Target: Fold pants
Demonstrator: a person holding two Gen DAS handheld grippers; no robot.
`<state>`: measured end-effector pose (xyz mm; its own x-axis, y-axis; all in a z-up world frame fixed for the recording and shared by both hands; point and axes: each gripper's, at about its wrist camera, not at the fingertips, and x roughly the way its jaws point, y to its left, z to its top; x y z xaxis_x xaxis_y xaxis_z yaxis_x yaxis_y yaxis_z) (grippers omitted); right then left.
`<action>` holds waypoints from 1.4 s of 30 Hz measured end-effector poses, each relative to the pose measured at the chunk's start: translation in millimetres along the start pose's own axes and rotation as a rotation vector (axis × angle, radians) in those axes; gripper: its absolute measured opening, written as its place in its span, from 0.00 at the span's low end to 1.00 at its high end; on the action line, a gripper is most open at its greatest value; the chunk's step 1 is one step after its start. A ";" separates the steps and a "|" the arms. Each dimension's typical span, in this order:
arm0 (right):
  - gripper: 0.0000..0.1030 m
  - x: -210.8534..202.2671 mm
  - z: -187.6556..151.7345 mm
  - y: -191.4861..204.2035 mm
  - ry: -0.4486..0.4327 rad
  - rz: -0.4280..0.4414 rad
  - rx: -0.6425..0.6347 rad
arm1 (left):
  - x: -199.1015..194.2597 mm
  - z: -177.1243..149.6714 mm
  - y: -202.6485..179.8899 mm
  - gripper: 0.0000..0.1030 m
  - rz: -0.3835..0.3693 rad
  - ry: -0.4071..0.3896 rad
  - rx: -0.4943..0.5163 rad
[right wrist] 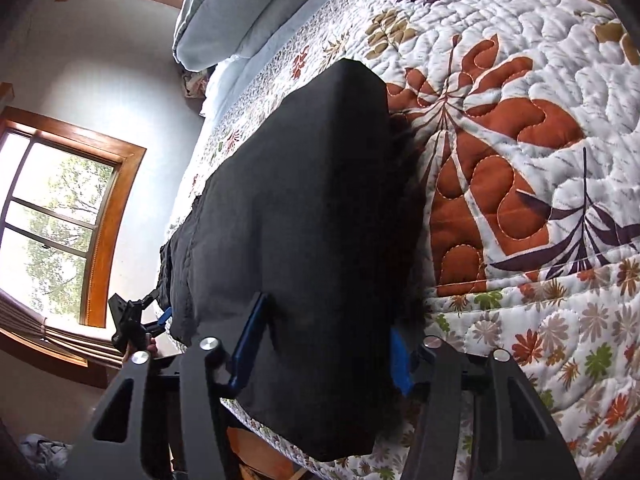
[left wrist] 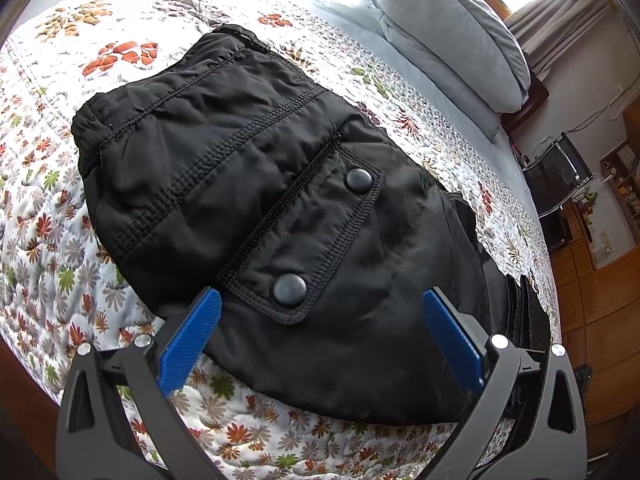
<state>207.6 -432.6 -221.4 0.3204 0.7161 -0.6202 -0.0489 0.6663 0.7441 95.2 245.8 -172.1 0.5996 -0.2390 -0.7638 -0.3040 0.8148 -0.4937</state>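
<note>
The black pants (left wrist: 256,184) lie folded in a thick bundle on the floral quilt, waistband at the far left, a snap-button pocket flap facing up. My left gripper (left wrist: 320,320) is open just above the bundle's near edge, holding nothing. In the right wrist view the pants (right wrist: 304,208) fill the middle. My right gripper (right wrist: 324,336) has its blue fingers (right wrist: 250,340) on either side of the thick folded edge, closed against the cloth. The left gripper (right wrist: 136,324) shows small at the bundle's far end.
The quilt (left wrist: 52,208) covers the bed. Grey pillows (left wrist: 448,32) lie at the head. The bed edge runs along the right, with wooden floor (left wrist: 592,288) and a black chair (left wrist: 560,176) beyond. A wood-framed window (right wrist: 56,216) is in the wall.
</note>
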 end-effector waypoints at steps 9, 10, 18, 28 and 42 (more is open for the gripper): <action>0.23 -24.5 21.1 33.4 -0.065 -0.067 -0.141 | 4.4 -5.1 -6.2 0.97 0.031 -0.032 -0.007; 0.23 -22.1 21.3 34.1 -0.059 -0.081 -0.143 | 4.2 -6.4 -6.9 0.97 0.037 -0.035 -0.001; 0.38 -13.9 9.3 19.2 -0.052 -0.135 -0.075 | -21.4 -13.2 9.5 0.97 -0.062 -0.054 -0.067; 0.54 -62.3 -20.3 67.4 -0.267 -0.273 -0.131 | -58.5 -45.2 95.1 0.97 -0.385 -0.215 -0.516; 0.61 -47.9 -45.8 123.0 -0.238 -0.226 -0.226 | -32.5 -34.7 115.5 0.97 -0.529 -0.201 -0.641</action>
<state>142.9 -375.4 -111.6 0.5561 0.4955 -0.6673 -0.1508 0.8497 0.5053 15.0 329.3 -218.7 0.8821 -0.3561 -0.3084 -0.2712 0.1515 -0.9505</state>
